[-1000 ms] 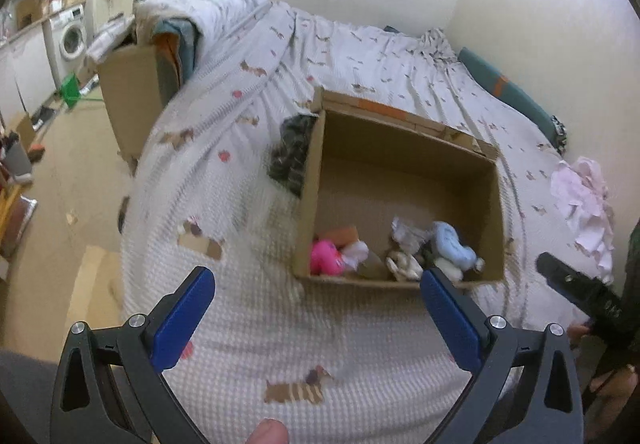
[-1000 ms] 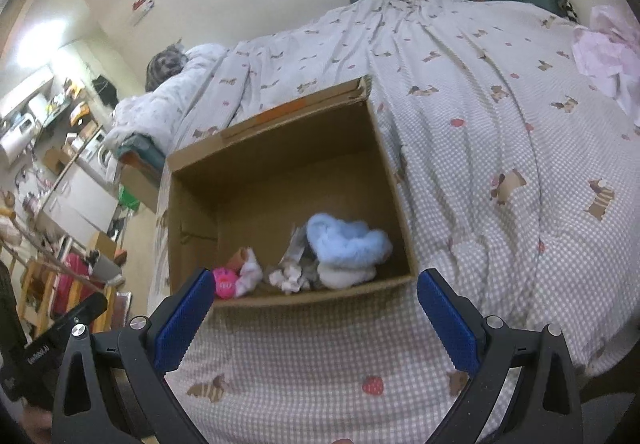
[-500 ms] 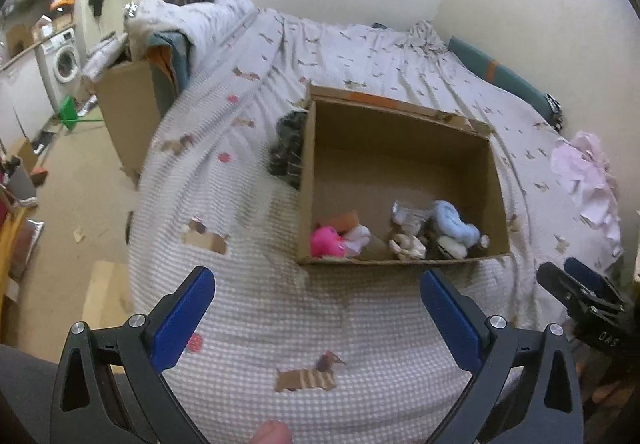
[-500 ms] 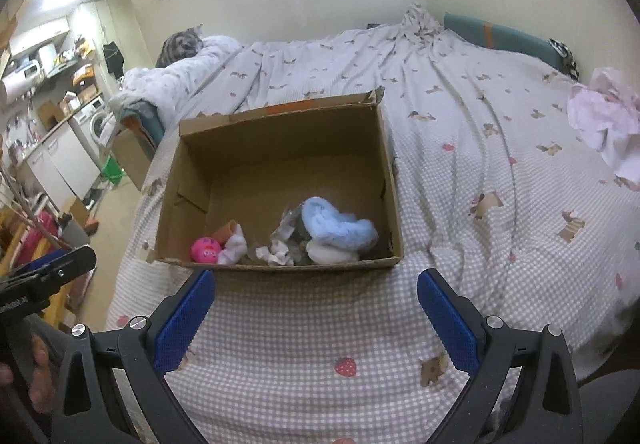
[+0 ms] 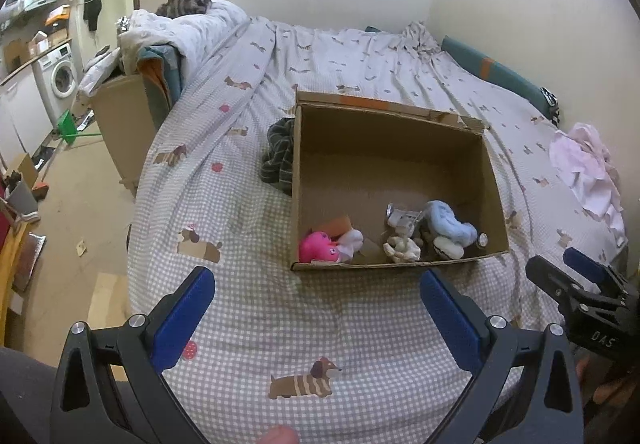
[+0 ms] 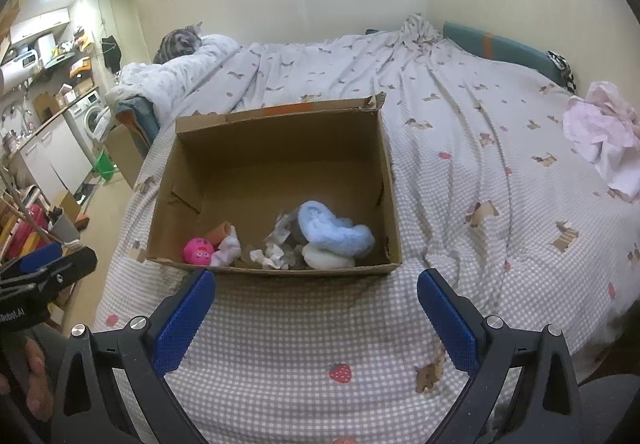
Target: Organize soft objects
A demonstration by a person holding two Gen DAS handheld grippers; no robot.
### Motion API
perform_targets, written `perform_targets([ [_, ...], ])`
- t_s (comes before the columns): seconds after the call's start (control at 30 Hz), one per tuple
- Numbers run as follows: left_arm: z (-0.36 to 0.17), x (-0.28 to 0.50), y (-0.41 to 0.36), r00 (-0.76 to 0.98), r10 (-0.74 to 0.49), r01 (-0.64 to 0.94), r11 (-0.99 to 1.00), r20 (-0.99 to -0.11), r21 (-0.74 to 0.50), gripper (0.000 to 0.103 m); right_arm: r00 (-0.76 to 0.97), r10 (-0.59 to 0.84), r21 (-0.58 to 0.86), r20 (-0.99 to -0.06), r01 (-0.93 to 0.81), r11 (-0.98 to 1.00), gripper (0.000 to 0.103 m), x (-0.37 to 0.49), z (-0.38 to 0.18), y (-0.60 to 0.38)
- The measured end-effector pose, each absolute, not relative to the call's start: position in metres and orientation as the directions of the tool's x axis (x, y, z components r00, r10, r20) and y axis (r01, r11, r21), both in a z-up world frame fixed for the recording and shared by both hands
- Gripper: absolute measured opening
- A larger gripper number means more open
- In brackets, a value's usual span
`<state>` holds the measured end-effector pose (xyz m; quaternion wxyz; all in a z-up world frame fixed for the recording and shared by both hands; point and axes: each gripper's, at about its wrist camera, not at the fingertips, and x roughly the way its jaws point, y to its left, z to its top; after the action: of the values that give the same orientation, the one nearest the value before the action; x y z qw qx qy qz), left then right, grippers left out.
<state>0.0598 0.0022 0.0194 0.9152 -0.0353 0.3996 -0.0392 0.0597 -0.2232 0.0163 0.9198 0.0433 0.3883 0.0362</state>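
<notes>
Both the left gripper (image 5: 316, 308) and the right gripper (image 6: 316, 306) are spread wide and empty, touching nothing above the bedspread (image 6: 304, 328). The soft toys (image 6: 320, 240) lie in the cardboard box (image 6: 276, 270) at 12 o'clock from each gripper. Risk: loose clothes remain outside, a dark garment (image 5: 280, 154) at 11 o'clock and a pink one (image 6: 604, 136) at 2 o'clock, and a shallow pinch may let the limp fabric slip free.

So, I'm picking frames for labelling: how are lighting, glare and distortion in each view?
Left wrist view: strong fisheye bending, black corners, ceiling glare blown out at top; cardboard box and pink toy sharp. Right wrist view: same curvature, glare at top and upper left, box interior shadowed yet blue plush legible.
</notes>
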Motion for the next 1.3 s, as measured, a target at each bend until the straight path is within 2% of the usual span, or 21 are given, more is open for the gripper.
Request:
perform_targets([
  [0.27, 0.017, 0.061, -0.001, 0.671, -0.100, 0.054, 0.995, -0.735, -0.086, 0.102, 0.698, 0.088, 0.078, -0.711, -0.047, 0.996, 0.103, 0.061, 0.014, -0.215],
  [1.3, 0.009, 0.064, -0.001, 0.659, -0.089, 0.029, 0.995, -0.746, -0.093, 0.102, 0.694, 0.099, 0.104, -0.713, -0.035, 0.994, 0.103, 0.063, 0.013, -0.217],
])
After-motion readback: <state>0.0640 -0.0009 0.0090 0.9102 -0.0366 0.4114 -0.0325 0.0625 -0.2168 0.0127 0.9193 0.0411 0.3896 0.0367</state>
